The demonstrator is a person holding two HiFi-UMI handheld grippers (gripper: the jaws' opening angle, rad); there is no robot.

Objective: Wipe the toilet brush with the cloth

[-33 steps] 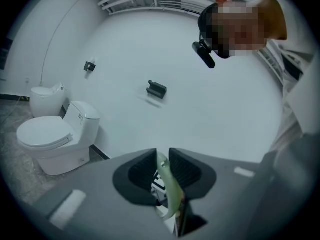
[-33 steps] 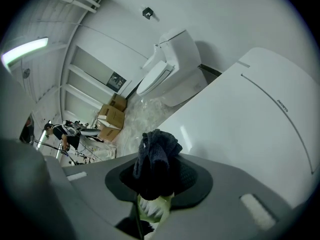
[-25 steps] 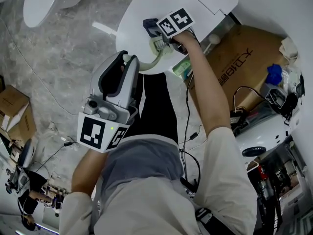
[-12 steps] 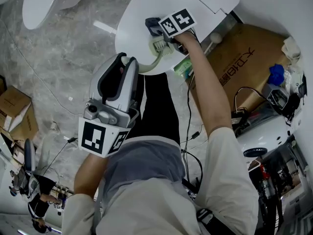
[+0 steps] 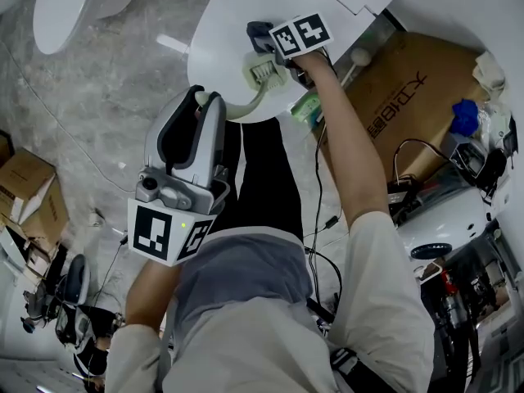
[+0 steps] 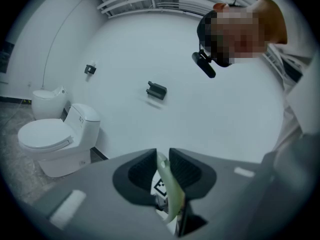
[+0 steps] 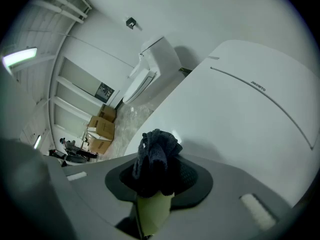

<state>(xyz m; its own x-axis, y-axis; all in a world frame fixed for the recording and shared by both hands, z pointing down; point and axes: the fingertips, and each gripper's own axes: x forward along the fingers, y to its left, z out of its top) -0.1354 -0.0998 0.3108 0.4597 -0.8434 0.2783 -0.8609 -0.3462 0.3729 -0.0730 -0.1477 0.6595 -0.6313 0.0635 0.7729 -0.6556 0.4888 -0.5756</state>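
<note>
- The jaws of my left gripper (image 5: 201,101) pinch the pale green toilet brush (image 5: 252,98) by its handle end.
- Its curved long axis runs from these jaws to my right gripper (image 5: 270,49).
- The right jaws pinch the dark cloth (image 7: 157,153), which touches the brush.

Cloth (image 7: 157,155) is rough knit, toilet brush (image 5: 260,74) smooth plastic, toilet lid (image 5: 231,29) glossy
</note>
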